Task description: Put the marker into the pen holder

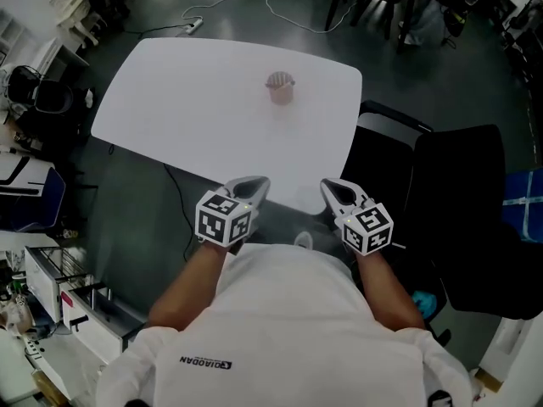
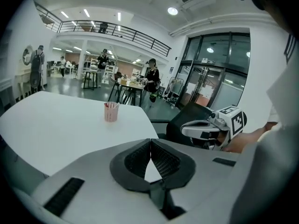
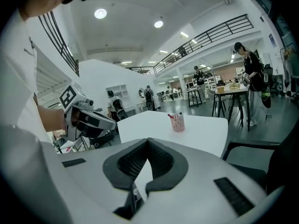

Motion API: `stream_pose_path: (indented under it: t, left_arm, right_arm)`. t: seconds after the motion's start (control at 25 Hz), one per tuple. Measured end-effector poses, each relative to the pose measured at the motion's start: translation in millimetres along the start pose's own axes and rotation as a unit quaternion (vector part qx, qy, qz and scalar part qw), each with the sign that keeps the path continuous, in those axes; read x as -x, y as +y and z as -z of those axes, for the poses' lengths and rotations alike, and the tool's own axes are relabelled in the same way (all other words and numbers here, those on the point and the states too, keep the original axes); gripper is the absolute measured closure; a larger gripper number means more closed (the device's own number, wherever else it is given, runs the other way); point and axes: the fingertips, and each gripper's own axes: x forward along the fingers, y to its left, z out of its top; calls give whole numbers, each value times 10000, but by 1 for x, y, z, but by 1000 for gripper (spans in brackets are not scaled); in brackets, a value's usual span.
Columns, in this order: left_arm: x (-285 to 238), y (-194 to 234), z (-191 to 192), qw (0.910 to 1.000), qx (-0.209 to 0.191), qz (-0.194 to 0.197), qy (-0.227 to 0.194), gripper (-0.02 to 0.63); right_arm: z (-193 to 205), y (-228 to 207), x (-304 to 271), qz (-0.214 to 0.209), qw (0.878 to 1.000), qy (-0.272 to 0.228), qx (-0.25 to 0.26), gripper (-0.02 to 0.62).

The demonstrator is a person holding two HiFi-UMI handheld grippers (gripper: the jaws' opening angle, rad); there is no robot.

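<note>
At the near edge of the table [image 1: 187, 100], the left tool [image 1: 254, 186] and right tool [image 1: 331, 190] were both pinched shut and empty. The pen holder [image 1: 280, 89] stood well away, pens poking out; no loose marker showed. The task looked done, so both tools were best kept clear of it.

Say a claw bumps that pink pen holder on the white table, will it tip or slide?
Probably slides: the pen holder looks light, standing alone on a smooth table. It might tip too, with pens sticking out above its rim.
</note>
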Motion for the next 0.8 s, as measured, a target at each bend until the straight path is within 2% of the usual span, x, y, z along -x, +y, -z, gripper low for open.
stream_pose_path:
  t: [0.28, 0.52, 0.8]
  left_arm:
    - [7, -1, 6, 9999, -75, -51, 139, 578]
    - [4, 1, -4, 9999, -26, -94, 29, 578]
    - [6, -1, 3, 9998, 105, -145, -75, 578]
  right_arm:
    - [-6, -1, 2, 10, 9999, -38, -130, 577]
    - [-13, 1, 2, -55, 9999, -27, -101, 577]
    - [-3, 5, 4, -149, 9998, 114, -93, 577]
